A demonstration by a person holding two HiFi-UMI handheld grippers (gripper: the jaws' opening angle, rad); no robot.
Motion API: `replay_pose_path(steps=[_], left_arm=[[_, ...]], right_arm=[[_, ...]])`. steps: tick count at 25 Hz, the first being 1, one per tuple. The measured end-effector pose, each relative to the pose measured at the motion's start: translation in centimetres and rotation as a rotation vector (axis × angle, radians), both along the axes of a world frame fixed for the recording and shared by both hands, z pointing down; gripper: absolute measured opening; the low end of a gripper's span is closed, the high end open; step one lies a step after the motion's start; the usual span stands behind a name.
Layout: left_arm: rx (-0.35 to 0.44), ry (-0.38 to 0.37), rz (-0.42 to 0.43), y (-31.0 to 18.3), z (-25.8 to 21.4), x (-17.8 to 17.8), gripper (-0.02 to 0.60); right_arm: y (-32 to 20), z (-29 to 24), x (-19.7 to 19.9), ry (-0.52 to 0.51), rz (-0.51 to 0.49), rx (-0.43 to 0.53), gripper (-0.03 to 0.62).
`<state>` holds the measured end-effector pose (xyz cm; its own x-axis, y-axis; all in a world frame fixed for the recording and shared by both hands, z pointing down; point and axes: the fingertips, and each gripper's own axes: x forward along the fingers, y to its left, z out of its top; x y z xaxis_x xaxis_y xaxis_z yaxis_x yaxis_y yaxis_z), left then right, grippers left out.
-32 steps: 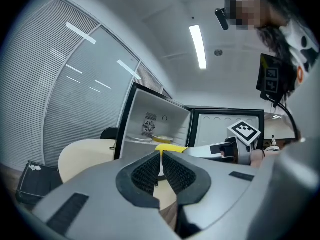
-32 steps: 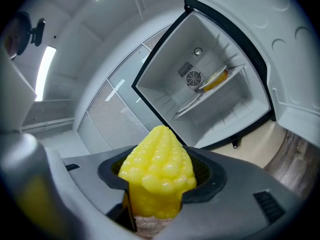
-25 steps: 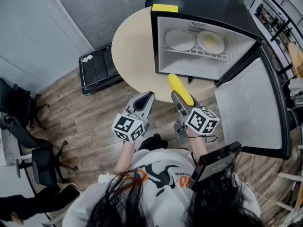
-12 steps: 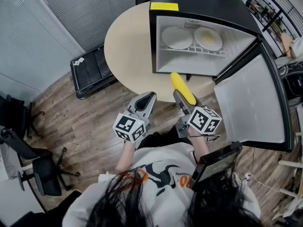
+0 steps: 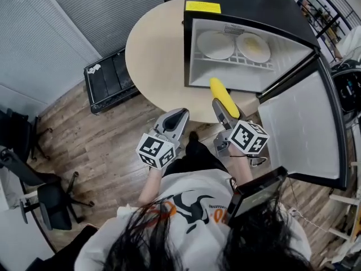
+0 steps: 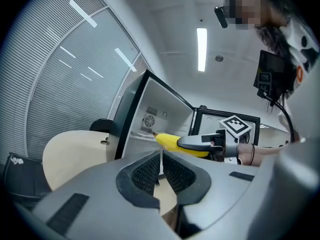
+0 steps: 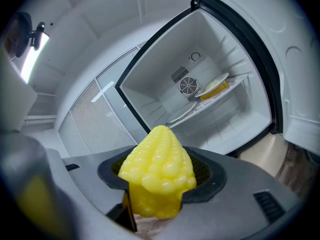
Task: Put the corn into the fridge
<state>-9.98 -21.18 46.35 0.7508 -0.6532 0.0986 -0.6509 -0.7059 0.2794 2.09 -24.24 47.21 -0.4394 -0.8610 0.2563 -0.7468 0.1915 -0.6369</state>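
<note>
Since 1 second earlier, the right gripper point(image 5: 221, 107), jaws clamped on the corn point(image 5: 223, 96), had neared the open fridge point(image 5: 248, 4) on the round beige table point(image 5: 155, 55). The left gripper point(image 5: 179, 116) hung over the wood floor point(image 5: 107, 140), jaws together and empty.

The fridge point(image 5: 248, 4) stands on the table point(image 5: 152, 55), two plates point(image 5: 215, 44) on its shelf point(image 5: 248, 61), corn point(image 5: 224, 96) just before it.

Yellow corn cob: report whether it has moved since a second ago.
Yes. The yellow corn cob has edged forward; its tip now reaches the lower edge of the black fridge.
</note>
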Motion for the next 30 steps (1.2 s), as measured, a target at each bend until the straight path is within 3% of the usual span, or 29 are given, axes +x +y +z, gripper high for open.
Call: replay_pose_path(steps=[7, 14, 30], left_arm=[[0.014, 0.01, -0.026, -1.6, -0.7, -0.3, 0.014], [0.015, 0.011, 0.003, -3.2, -0.5, 1.4, 0.014], [0.027, 0.002, -0.005, -7.4, -0.7, 2.6, 0.014]], right_arm=[[-4.5, -1.6, 0.0, 0.02, -0.008, 0.049, 0.26], [-8.4, -3.3, 1.2, 0.083, -0.006, 0.104, 0.259], [-18.4, -2.8, 1.3, 0.341, -0.083, 0.13, 0.259]])
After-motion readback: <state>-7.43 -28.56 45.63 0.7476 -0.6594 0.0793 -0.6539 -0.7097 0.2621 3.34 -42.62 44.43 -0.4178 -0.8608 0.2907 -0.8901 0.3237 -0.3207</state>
